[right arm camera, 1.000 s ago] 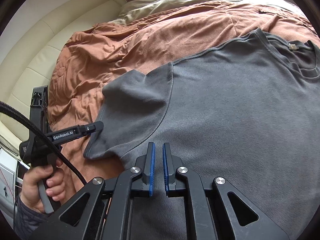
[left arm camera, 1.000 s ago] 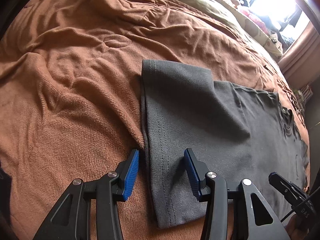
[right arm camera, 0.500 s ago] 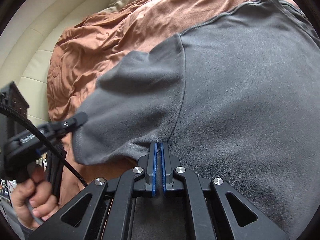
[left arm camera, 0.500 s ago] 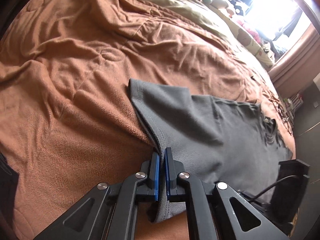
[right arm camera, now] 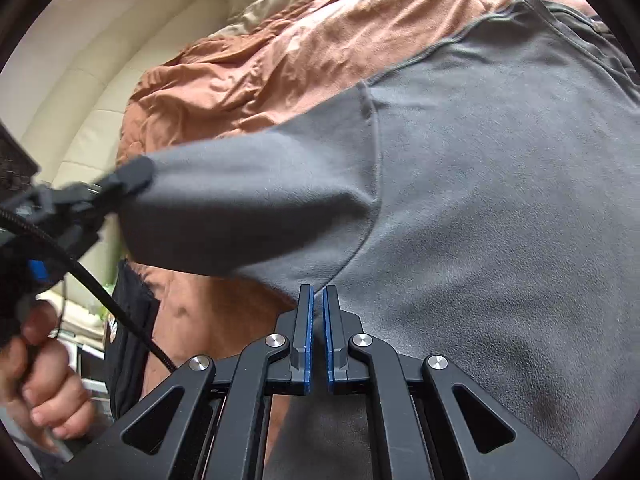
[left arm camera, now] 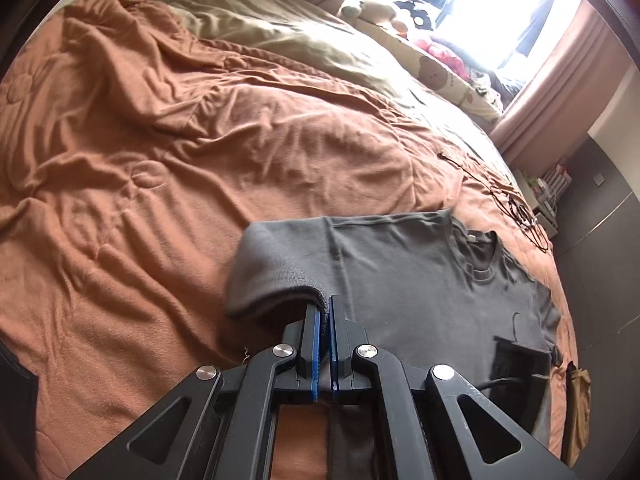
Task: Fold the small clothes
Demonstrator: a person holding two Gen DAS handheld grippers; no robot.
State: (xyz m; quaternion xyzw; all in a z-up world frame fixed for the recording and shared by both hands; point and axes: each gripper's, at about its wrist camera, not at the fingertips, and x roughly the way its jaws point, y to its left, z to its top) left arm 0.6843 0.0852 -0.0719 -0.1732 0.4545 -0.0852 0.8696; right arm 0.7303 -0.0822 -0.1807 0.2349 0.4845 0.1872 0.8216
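A dark grey T-shirt [left arm camera: 408, 280] lies spread on the brown blanket [left arm camera: 160, 168], collar [left arm camera: 482, 258] toward the far right. My left gripper [left arm camera: 325, 305] is shut on the sleeve's hem, and the sleeve [left arm camera: 268, 268] hangs lifted and curled above the blanket. In the right wrist view the same sleeve [right arm camera: 248, 208] stretches out leftward to the left gripper [right arm camera: 124, 178], which a hand [right arm camera: 40, 380] holds. My right gripper [right arm camera: 317, 292] is shut on the T-shirt's side edge just below the armpit, and that edge is raised off the blanket [right arm camera: 224, 304].
An olive duvet [left arm camera: 300, 40] and bear-print pillows [left arm camera: 440, 76] lie at the bed's far end under a bright window. A thin black cable [left arm camera: 516, 208] trails along the right bed edge. A cream padded headboard [right arm camera: 100, 92] curves behind. Black cloth [right arm camera: 132, 320] hangs lower left.
The left gripper went from open around the sleeve hem to shut on it, then lifted the sleeve up and in toward the shirt body. The right gripper stayed shut and raised the side edge.
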